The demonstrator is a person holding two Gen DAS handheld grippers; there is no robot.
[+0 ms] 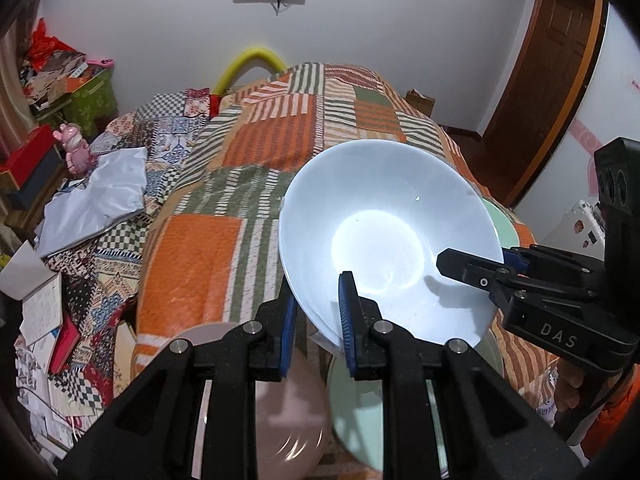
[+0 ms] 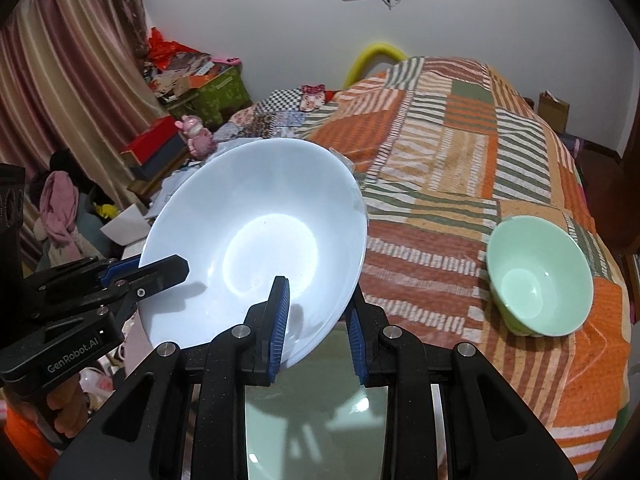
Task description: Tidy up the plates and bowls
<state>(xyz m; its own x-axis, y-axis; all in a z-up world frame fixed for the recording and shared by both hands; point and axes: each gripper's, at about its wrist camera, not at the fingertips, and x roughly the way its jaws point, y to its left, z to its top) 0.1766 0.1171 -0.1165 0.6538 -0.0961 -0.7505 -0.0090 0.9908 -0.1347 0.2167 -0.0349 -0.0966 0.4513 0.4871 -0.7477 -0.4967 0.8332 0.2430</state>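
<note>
Two grippers held a pale blue bowl by its rim, tilted above the quilted bed.

From left to right: the left gripper point(image 1: 318, 320) was clamped on the near edge of the pale blue bowl point(image 1: 384, 236), the right gripper point(image 2: 318, 328) pinched the rim on the opposite side, and a mint green bowl point(image 2: 538, 276) sat on the striped patchwork quilt point(image 2: 440, 168), well apart. The lifted bowl looked glazed, rigid, smooth and glossy, so probably slippery and breakable; its thin flared rim seemed the sensible grip, taken on two sides. A pinkish dish point(image 1: 280, 420) lay below it.
</note>
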